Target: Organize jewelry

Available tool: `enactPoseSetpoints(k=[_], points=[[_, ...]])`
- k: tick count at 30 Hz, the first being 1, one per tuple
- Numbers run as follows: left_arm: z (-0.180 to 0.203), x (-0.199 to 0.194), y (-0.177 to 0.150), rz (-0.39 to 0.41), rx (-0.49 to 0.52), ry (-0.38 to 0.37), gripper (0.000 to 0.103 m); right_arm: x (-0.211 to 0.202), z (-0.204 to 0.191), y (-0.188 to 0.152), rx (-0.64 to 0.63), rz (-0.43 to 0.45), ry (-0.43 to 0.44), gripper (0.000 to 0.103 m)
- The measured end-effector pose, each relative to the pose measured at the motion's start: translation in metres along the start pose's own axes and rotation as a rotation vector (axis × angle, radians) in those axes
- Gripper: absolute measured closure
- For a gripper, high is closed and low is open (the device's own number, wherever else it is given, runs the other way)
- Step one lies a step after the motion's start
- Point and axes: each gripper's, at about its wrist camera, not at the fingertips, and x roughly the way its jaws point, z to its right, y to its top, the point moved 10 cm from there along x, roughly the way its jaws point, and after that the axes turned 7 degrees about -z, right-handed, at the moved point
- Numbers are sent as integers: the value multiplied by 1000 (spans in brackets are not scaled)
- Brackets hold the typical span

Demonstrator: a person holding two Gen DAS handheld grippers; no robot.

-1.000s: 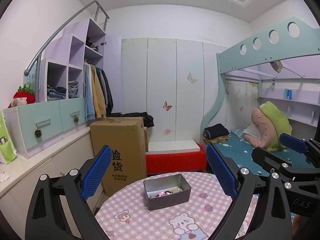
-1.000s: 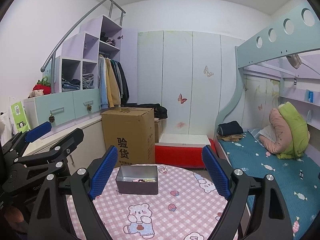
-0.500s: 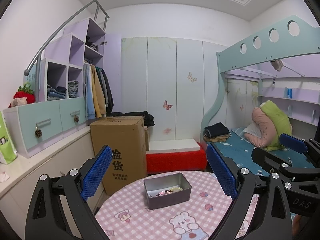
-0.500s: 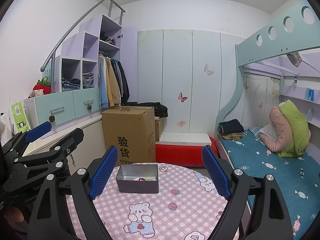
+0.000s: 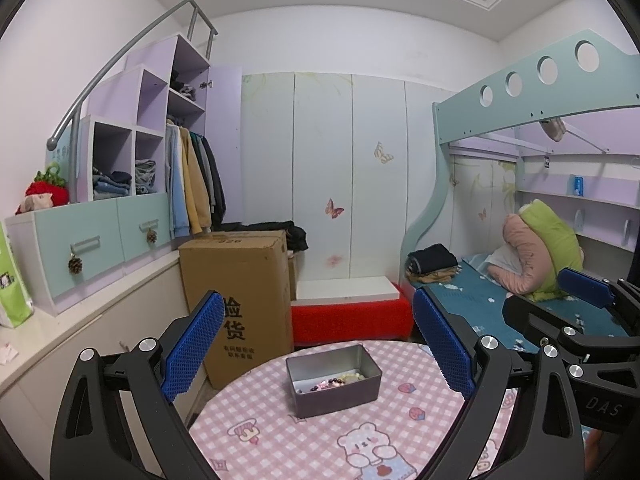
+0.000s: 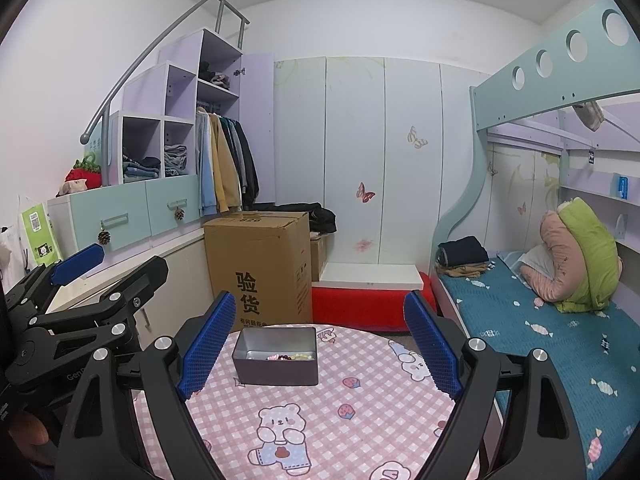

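In front of you stands a round desk [image 5: 320,432] covered with a soft pink checked cloth, printed with small bears and strawberries. On it, toward the far edge, sits a rectangular metal tin [image 5: 333,380] with rounded corners and dull grey walls, open on top. The jewelry [image 5: 334,381] lies on its bottom: you can see dark round beads, some pale yellowish beads and a little pink piece, all in one small heap. Your left tongs [image 5: 318,344] are spread wide, and nothing is between the blue, finely ribbed pads; they hover above the near side of the desk, well apart from the tin. Your right tongs [image 6: 318,346] are wide open in the same way and hold nothing; the tin shows between their two fingers but further away, not touched. Behind the desk stands a tall brown cardboard box [image 5: 240,300] with black characters printed on its side, and beside it is a low red bench [image 5: 348,318] with a rough fabric front and a flat white top.
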Motion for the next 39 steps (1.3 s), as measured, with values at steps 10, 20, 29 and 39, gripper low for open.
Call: enactPoseSetpoints(k=[10, 20, 29, 39], points=[[0, 1, -1, 1, 1, 1, 11, 1, -1, -2, 0, -1, -3, 19], [-4, 6, -4, -21, -13, -7, 11, 2, -2, -3, 1, -6, 5, 19], [-4, 8, -6, -21, -8, 1, 11, 8, -6, -7, 6, -19, 11, 19], [-3, 10, -8, -22, -23, -32, 11, 9, -8, -8, 16, -26, 14, 19]])
